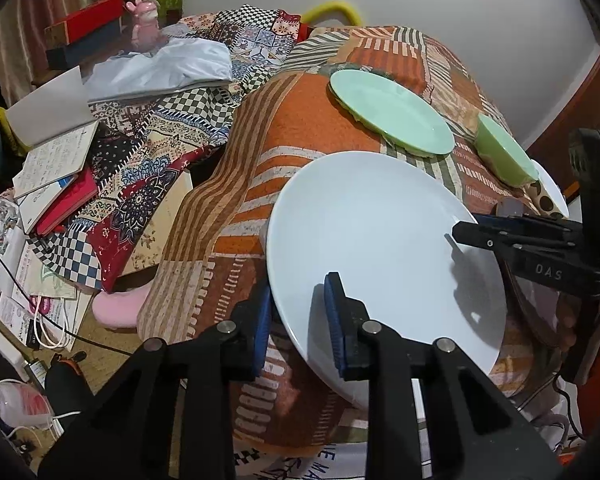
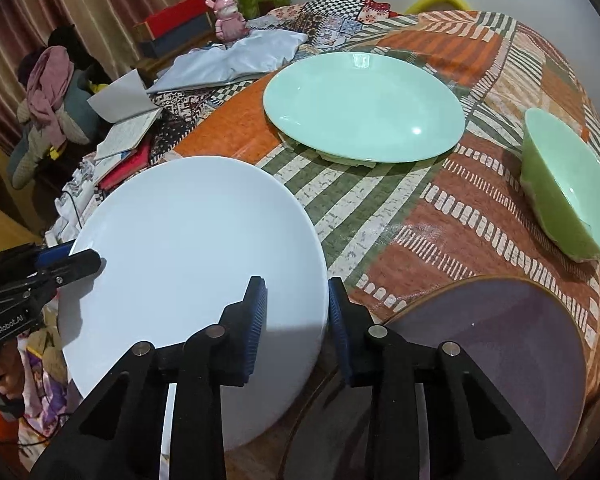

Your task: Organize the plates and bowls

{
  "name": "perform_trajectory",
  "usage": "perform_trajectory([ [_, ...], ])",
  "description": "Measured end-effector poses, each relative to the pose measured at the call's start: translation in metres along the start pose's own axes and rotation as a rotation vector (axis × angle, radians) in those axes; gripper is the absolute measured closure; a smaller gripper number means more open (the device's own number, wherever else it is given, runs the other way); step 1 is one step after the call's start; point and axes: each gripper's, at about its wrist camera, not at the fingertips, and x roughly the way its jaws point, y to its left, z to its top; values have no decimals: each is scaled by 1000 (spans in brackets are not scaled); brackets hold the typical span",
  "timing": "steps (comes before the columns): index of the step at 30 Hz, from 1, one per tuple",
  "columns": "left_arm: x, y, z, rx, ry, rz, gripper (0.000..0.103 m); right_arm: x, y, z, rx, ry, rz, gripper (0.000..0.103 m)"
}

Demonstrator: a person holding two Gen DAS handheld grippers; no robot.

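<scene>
A large white plate [image 1: 384, 248] is held between both grippers above the patterned table; it also shows in the right wrist view [image 2: 192, 264]. My left gripper [image 1: 298, 320] straddles its left rim, one finger above and one below. My right gripper [image 2: 298, 328] straddles its right rim the same way, and shows in the left wrist view [image 1: 500, 236]. A mint green plate [image 2: 364, 108] lies farther back. A green bowl [image 2: 568, 196] sits at the right. A purple-grey plate [image 2: 512, 356] lies under my right gripper.
The table [image 2: 440, 216] has an orange, green and white patterned cloth. Beyond its left edge are notebooks [image 1: 56, 164], patterned fabric [image 1: 148, 168], a white cloth [image 1: 160, 68], a pink figurine [image 1: 144, 26] and cables on the floor.
</scene>
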Motion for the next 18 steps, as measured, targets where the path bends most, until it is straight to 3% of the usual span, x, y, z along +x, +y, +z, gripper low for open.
perform_trajectory([
  [6, 1, 9, 9, -2, -6, 30, 78, -2, 6, -1, -1, 3, 41, 74],
  [18, -4, 19, -7, -50, 12, -30, 77, 4, 12, -11, -14, 33, 68, 71],
])
